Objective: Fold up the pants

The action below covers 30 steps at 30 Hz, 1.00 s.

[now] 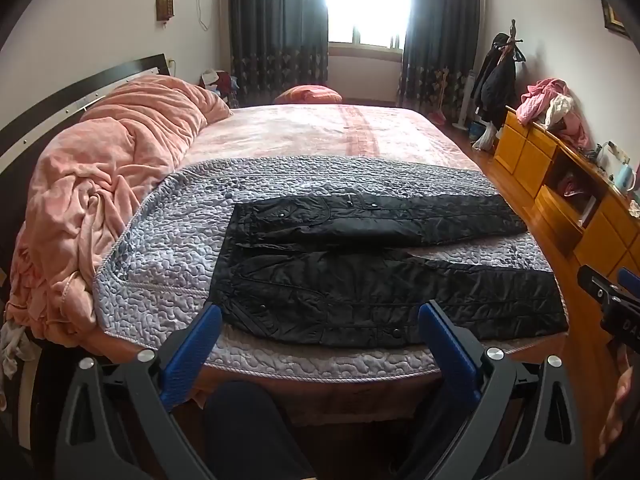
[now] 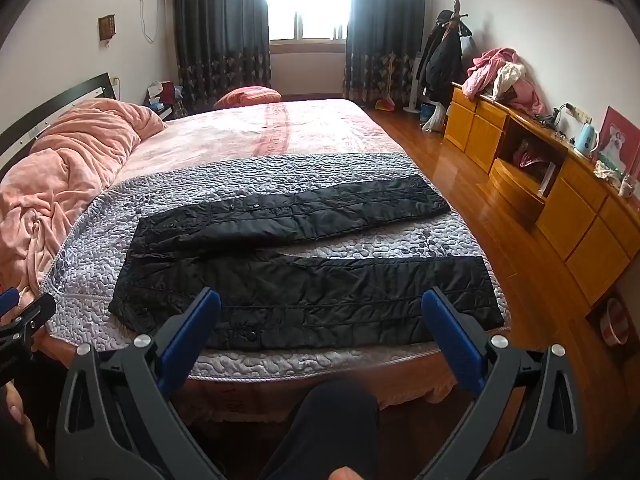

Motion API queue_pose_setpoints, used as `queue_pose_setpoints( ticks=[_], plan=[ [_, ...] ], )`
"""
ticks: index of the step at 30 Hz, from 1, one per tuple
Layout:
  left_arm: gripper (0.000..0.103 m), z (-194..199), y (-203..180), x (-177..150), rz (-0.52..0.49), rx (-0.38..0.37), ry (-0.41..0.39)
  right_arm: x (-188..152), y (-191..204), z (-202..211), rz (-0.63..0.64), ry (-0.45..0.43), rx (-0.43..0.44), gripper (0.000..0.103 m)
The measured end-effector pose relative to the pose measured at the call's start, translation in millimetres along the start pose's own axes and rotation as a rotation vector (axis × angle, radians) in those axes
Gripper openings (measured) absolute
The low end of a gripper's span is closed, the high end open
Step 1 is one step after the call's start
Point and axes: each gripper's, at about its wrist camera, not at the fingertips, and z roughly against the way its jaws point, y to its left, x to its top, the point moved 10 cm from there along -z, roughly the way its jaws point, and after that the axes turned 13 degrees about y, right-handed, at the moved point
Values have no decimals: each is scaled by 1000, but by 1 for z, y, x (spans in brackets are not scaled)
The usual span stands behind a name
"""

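Item, nearest us: our left gripper [image 1: 320,344], blue fingers [image 1: 192,356] spread wide and holding nothing, poised over the near edge of the bed [image 1: 320,364]. Beside it our right gripper [image 2: 320,340], fingers [image 2: 452,340] equally wide apart, also empty. We judge both are held apart and clear of the cloth so each can come down on its own end of the garment.

Item, the task's thing: black quilted pants [image 1: 360,280], laid flat along the near edge of the bed, waistband toward the near left corner, cuffs toward the right edge. The two legs lie side by side with a narrow gap between them, the far leg angled slightly away. Spread like this, we take it that no fold is yet made; bringing one leg over the other looks the likely first step.

Item, underlay: grey quilted coverlet [image 1: 168,240] beneath the pants, across the near part of the bed, giving a flat working surface.

Item, pink blanket [image 1: 100,168], bunched along the left edge by the headboard, well apart from the pants.

Item, wooden dresser [image 2: 560,200] along the right wall, clothes heaped on top.
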Motion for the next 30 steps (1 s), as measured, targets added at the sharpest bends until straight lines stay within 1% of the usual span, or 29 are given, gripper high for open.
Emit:
queue_pose_setpoints(
  ticks=[11,23,26,30],
  plan=[
    [99,3,-1,1,-1,0,-2,0,-8,2,-1,1,-2,101],
    [99,2,-1,0,0,-1,-2,1,-8,1,-1,2,-3,101],
    [99,2,-1,-1,0,-1,-1,0,-13,1,-3,5,-3,101],
    [99,2,-1,-1,1,-1,-2,-1,-10,-1,-6,4,-4,101]
  ],
)
